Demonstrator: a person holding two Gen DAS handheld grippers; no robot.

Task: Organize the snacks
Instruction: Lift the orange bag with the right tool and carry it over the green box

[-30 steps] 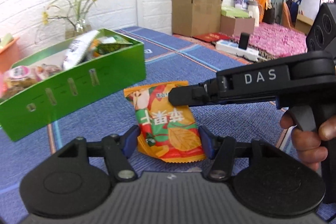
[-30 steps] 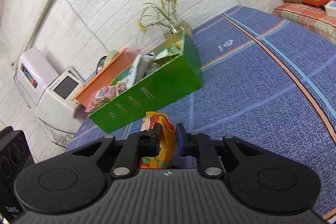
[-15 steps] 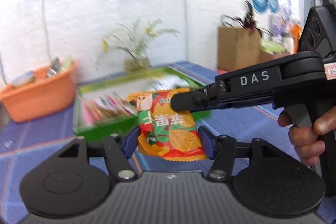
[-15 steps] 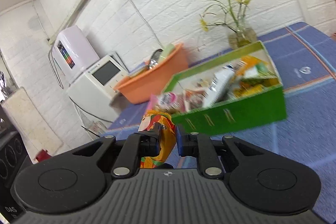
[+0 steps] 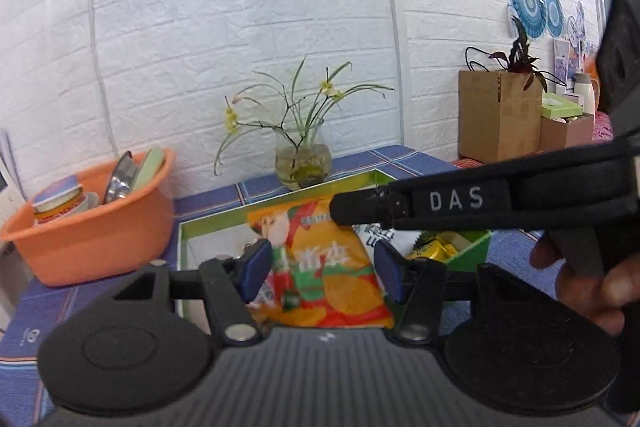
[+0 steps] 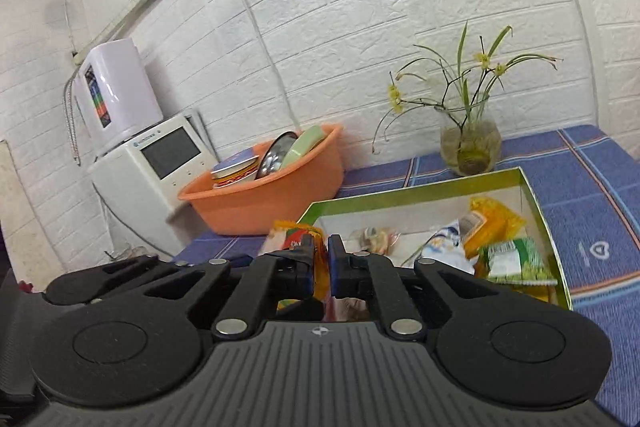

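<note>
An orange-and-red snack bag point(image 5: 324, 263) hangs in the air above the green box point(image 5: 280, 201). My right gripper point(image 6: 320, 257) is shut on its top edge; the bag also shows in the right wrist view point(image 6: 298, 233). The right gripper shows from the side in the left wrist view point(image 5: 340, 209). My left gripper point(image 5: 320, 267) has its blue pads on both sides of the bag's lower part; I cannot tell whether they touch it. The green box point(image 6: 404, 193) holds several snack packets point(image 6: 496, 227).
An orange basin point(image 5: 88, 223) with dishes stands left of the box; it also shows in the right wrist view point(image 6: 264, 193). A glass vase with flowers point(image 5: 302, 163) stands behind the box by the brick wall. A white appliance point(image 6: 160, 163) stands far left. Cardboard boxes point(image 5: 500, 115) are at the right.
Both grippers have lifted the snack bag off the blue tablecloth and carried it over the green box. The box interior has come into view below.
</note>
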